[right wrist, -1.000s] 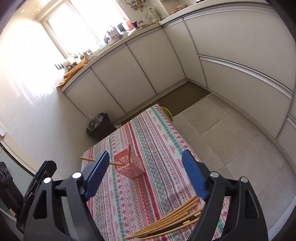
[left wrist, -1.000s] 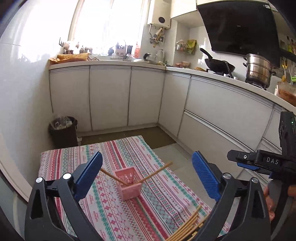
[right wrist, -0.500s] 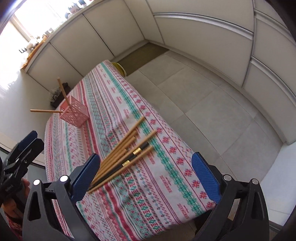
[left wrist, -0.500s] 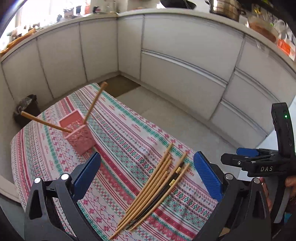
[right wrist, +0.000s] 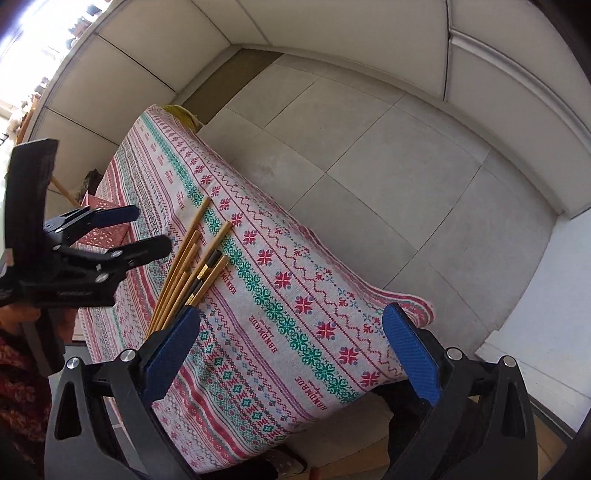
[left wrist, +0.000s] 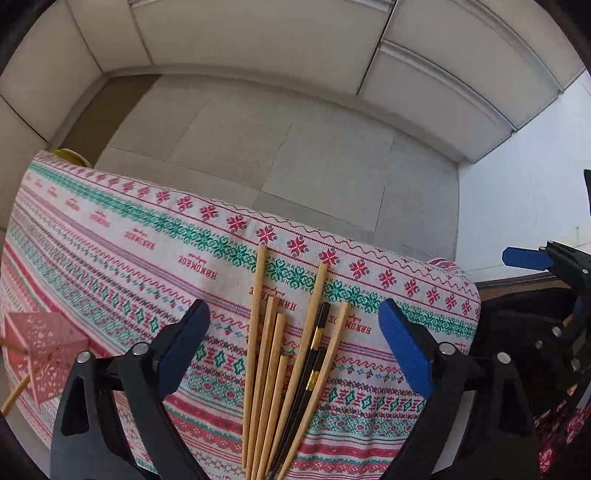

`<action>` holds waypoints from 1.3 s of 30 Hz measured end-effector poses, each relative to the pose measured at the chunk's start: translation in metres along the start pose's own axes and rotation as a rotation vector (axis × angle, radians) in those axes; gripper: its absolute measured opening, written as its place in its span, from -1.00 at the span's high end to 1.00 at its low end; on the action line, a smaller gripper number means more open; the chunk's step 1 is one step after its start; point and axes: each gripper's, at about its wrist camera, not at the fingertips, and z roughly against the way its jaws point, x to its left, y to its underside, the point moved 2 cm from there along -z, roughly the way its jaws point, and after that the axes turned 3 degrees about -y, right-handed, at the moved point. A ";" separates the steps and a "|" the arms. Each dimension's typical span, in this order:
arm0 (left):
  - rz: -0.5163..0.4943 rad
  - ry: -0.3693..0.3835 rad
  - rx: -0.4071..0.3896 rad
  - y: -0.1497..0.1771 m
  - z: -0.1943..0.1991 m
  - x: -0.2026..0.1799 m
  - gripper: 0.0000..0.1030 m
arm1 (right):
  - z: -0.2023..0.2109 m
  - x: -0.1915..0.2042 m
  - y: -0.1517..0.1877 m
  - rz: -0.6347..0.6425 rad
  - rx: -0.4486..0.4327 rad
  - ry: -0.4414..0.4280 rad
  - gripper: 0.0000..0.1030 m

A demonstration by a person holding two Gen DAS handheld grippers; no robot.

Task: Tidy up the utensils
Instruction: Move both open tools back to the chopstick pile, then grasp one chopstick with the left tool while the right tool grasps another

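While the left gripper (left wrist: 293, 345) hung over the chopsticks (left wrist: 280, 373), jaws just narrowing yet touching none, the right gripper (right wrist: 291, 345) gaped empty above the tablecloth (right wrist: 280, 295).

Grey floor tiles (left wrist: 280, 155) (white cabinets (left wrist: 258, 33), seemingly).

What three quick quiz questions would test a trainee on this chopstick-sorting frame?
1. True or false: the left tool is already clamped on a chopstick.
2. Which item in the chopsticks bundle differs in colour? A) the black chopstick B) a green one C) a white one
3. Fill in: the pink holder already holds ____ sticks.

Key:
1. False; its pads straddle the bundle, apart from it, having just closed a little.
2. A
3. Wooden; their count isn't clear here.
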 end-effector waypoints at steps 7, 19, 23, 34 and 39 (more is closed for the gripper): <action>-0.013 -0.007 0.185 -0.024 -0.053 0.008 -0.06 | -0.006 -0.001 -0.002 -0.022 0.051 -0.060 -0.87; 0.020 -0.034 0.190 -0.025 -0.070 0.023 0.80 | -0.013 -0.001 -0.001 -0.045 0.092 -0.077 -0.87; 0.064 -0.054 0.138 -0.006 -0.063 0.032 0.85 | -0.020 -0.004 -0.007 -0.111 0.118 -0.098 -0.87; 0.235 -0.137 -0.223 0.112 0.061 0.037 0.85 | -0.077 0.029 -0.017 -0.351 0.318 -0.104 -0.15; 0.326 -0.162 -0.405 0.149 0.117 0.036 0.85 | -0.096 0.065 -0.030 -0.283 0.301 0.025 0.27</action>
